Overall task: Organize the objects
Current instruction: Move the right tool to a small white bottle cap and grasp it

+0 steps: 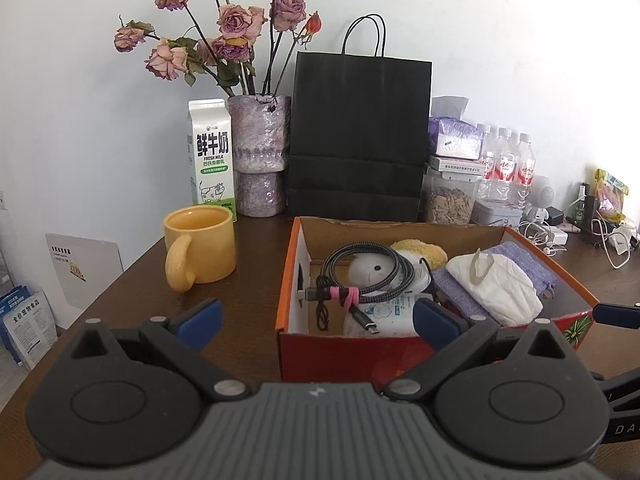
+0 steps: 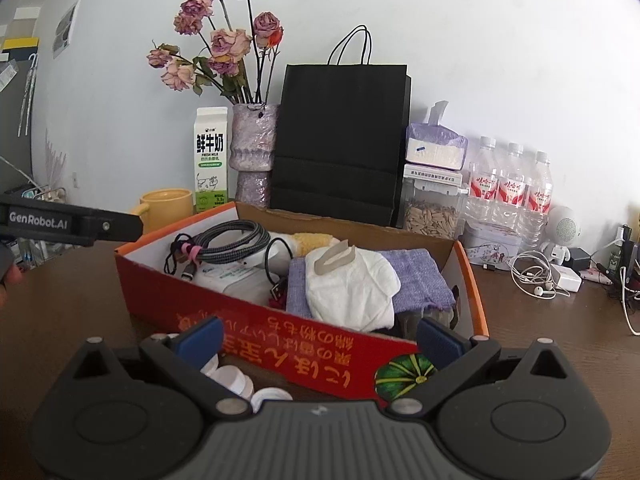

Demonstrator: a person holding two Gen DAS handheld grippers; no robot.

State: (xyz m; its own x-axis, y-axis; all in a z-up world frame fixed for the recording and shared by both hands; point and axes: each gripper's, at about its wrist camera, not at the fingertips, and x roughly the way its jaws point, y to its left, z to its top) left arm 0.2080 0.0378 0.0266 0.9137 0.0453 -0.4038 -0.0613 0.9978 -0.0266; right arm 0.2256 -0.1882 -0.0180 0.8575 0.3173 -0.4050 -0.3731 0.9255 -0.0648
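Note:
A red cardboard box [image 1: 340, 356] [image 2: 256, 320] sits on the dark wooden table. It holds a coiled braided cable [image 1: 360, 276] [image 2: 228, 244], a white face mask [image 1: 496, 284] [image 2: 348, 288], a purple cloth [image 1: 524, 260] [image 2: 416, 276], a wipes pack [image 1: 390, 312] and a yellow sponge [image 1: 420, 250]. My left gripper [image 1: 318, 314] is open and empty just in front of the box. My right gripper [image 2: 320, 338] is open and empty at the box's front wall, above small white bottles [image 2: 236, 380] on the table.
Behind the box stand a yellow mug [image 1: 200, 246], a milk carton [image 1: 210, 156], a vase of dried roses [image 1: 260, 156], a black paper bag [image 1: 360, 136], a seed jar [image 2: 432, 212], water bottles [image 2: 512, 188], a tin and tangled earphones [image 2: 536, 276].

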